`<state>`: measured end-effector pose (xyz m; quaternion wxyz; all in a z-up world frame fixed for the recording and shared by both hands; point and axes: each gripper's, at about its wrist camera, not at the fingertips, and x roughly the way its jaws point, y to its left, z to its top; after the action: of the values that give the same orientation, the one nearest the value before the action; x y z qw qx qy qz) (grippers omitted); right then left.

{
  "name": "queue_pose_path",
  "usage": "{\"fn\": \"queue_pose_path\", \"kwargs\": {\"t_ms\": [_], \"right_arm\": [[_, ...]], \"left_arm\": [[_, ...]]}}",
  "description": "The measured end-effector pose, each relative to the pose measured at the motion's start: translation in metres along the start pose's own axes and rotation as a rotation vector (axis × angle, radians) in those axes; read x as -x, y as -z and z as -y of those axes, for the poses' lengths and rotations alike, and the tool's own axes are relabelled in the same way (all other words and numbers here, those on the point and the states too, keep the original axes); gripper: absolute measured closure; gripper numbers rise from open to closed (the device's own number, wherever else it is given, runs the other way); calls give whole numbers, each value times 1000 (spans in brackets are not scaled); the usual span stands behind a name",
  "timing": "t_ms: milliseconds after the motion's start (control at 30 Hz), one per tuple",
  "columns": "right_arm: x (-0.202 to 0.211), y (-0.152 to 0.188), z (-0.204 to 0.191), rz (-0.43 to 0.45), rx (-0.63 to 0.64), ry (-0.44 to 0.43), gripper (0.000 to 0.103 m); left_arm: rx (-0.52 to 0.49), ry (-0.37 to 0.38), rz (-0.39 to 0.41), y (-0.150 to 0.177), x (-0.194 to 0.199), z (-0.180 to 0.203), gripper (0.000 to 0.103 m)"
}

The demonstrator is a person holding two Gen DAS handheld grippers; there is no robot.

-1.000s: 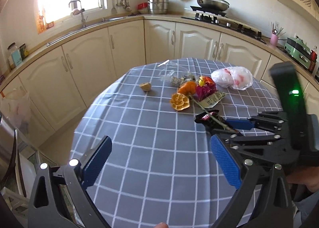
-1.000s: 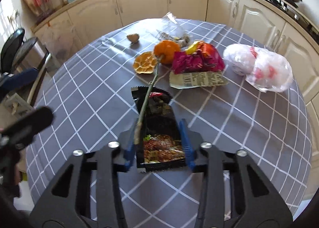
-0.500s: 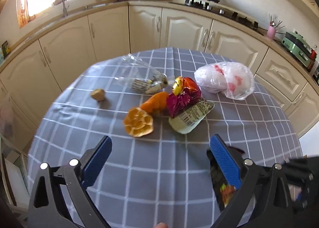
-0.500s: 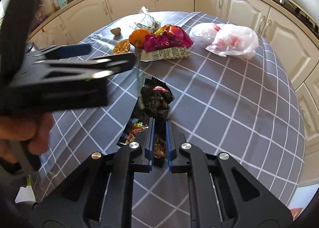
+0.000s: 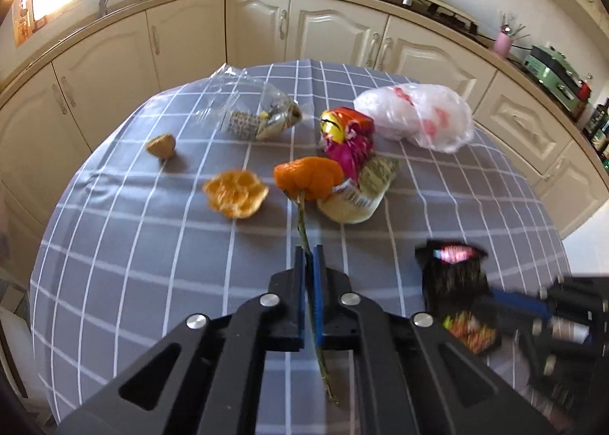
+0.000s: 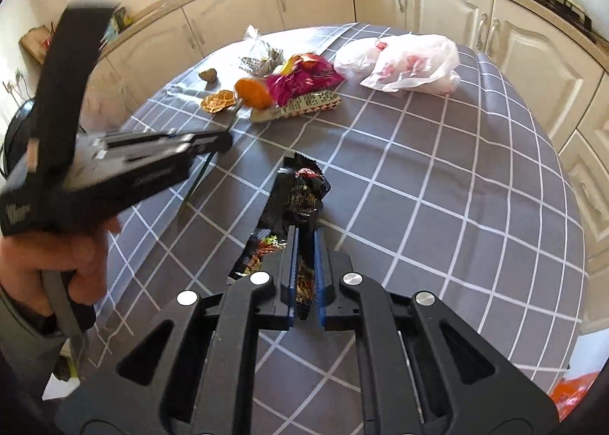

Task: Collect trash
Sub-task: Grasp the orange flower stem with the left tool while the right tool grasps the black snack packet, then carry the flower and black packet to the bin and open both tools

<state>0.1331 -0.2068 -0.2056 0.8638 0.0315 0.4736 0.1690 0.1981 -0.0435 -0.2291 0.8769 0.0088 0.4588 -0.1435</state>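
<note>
progress: early | left gripper [image 5: 309, 258] clamped on stem [image 5: 302, 223] | right gripper [image 6: 304, 244] clamped on black wrapper [image 6: 302, 193] | left: peels [image 5: 236, 193], packets [image 5: 348, 139], white bag [image 5: 416, 117] far on table [image 5: 152, 263]

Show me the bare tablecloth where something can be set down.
Free: the near-left cloth, below the orange peel; and the right side, below the white plastic bag. Crowded: the far middle around the pink wrapper.

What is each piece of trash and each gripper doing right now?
Left gripper: shut on the stem.
Right gripper: shut on the black wrapper.
Stem: held.
Black wrapper: crumpled, held.
White bag: lying loose.
Orange peel: lying flat.
Clear bag: lying crumpled.
</note>
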Motion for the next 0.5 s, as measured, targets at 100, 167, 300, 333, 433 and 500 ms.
{"fn": "queue_pose_path", "kwargs": {"t_ms": [100, 167, 300, 333, 433, 500], "right_arm": [[5, 4, 4, 8, -24, -12, 97], [9, 8, 7, 15, -37, -11, 97], [21, 16, 10, 44, -67, -13, 98], [24, 18, 11, 49, -72, -15, 98], [31, 23, 14, 58, -86, -9, 99], [36, 26, 16, 60, -94, -6, 99]], "left_arm": [[8, 12, 6, 13, 16, -6, 100], [9, 16, 14, 19, 26, -7, 100], [21, 46, 27, 33, 46, -8, 100], [20, 50, 32, 35, 49, -7, 100], [12, 72, 41, 40, 59, 2, 100], [5, 85, 46, 43, 64, 8, 100]]}}
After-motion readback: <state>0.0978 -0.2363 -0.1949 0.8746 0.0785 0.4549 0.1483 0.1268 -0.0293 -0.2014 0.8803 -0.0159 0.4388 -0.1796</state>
